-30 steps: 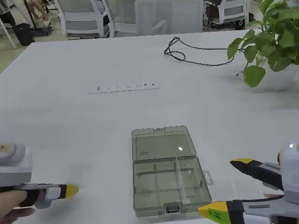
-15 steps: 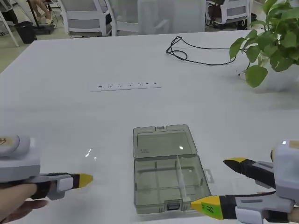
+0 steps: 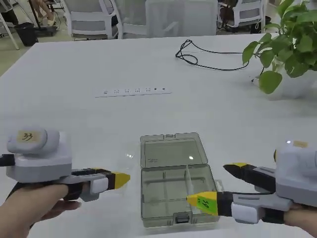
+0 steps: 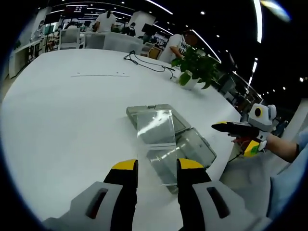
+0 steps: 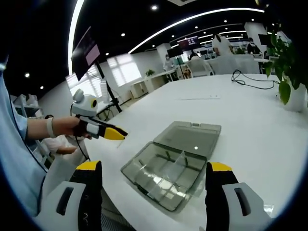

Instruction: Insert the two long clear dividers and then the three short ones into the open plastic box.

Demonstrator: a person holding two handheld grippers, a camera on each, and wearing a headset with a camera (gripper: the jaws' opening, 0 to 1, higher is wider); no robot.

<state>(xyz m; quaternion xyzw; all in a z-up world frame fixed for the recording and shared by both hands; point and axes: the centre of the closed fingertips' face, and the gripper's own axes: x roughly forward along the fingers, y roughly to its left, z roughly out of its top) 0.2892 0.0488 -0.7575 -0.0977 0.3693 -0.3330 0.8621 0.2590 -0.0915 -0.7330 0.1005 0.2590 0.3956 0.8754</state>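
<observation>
The open clear plastic box [image 3: 163,198] lies at the table's near edge with its lid [image 3: 173,151] folded back. One clear divider [image 3: 190,187] stands upright inside the base, right of centre. My left gripper [image 3: 123,178] sits just left of the box, shut on a clear divider [image 4: 155,130] that sticks out ahead of its jaws over the box [image 4: 192,144]. My right gripper [image 3: 218,184] hovers open at the box's right front corner with nothing between its fingers. In the right gripper view the box [image 5: 171,178] lies ahead of my open right gripper [image 5: 154,168], and the left gripper [image 5: 103,131] is beyond it.
A white power strip [image 3: 132,91] lies mid-table. A black cable [image 3: 198,54] loops at the back. A potted plant [image 3: 287,44] stands at the far right. Office chairs [image 3: 89,17] line the far side. The box sits close to the table's front edge.
My left gripper has moved right, up to the box's left side, carrying the clear divider. My right gripper has moved left, closer to the box's right front corner.
</observation>
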